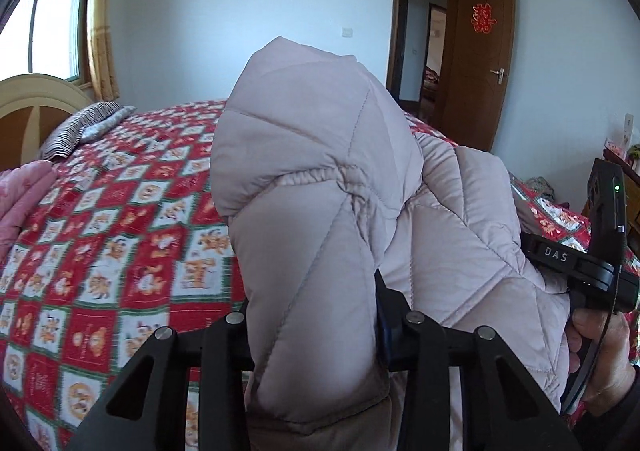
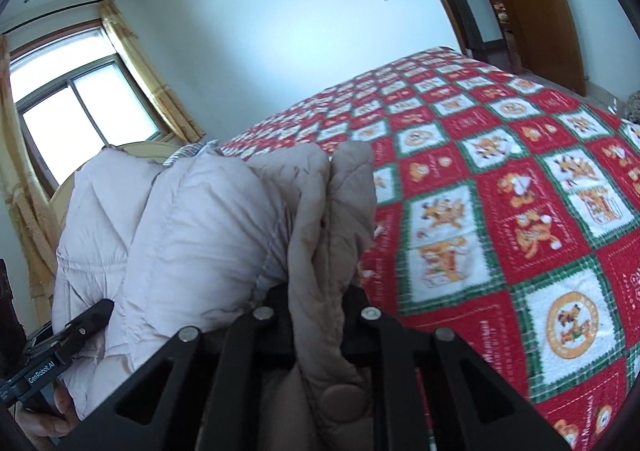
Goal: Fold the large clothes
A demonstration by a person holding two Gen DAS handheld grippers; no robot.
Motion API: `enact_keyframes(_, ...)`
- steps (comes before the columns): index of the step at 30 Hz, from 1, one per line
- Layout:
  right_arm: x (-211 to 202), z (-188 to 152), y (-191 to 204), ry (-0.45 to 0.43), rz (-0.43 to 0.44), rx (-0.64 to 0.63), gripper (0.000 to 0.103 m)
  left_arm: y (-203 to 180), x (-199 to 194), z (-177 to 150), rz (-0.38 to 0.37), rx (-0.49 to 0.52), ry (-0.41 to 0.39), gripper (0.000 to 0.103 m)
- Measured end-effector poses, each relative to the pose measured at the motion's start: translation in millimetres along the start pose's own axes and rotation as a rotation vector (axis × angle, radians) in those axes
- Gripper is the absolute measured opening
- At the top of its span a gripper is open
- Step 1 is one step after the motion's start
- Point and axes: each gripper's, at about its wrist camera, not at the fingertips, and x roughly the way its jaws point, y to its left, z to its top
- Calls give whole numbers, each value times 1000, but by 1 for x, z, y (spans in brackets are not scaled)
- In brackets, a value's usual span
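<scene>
The left claw [image 1: 316, 335] was clamped on a thick fold of the pale pink quilted puffer jacket [image 1: 320, 179], and the right claw [image 2: 320, 315] was clamped on a bunched beige edge of the same jacket [image 2: 200, 219], which was held up between them above the bed. Behind the jacket lay the red, white and green checked bedspread with cartoon squares [image 1: 120, 211], with a striped pillow [image 1: 76, 131] near the cream headboard [image 1: 36, 99]. Farther back stood the white wall, the window with yellow curtains [image 2: 132, 63] and the open brown wooden door [image 1: 480, 63].
</scene>
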Motion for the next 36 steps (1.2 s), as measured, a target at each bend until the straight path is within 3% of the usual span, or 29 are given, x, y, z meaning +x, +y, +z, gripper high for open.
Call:
enact_keyframes(7, 15, 1, 54, 2, 87, -55, 14, 43, -40, -3, 72, -19, -43, 40)
enact_keyframes(20, 59, -12, 139, 74, 206, -172, 14, 129, -82, -32, 180, -130, -38, 40)
enact_keyframes(36, 93, -40, 203, 174, 249, -269, 14, 198, -93, -70, 242, -220, 22, 40)
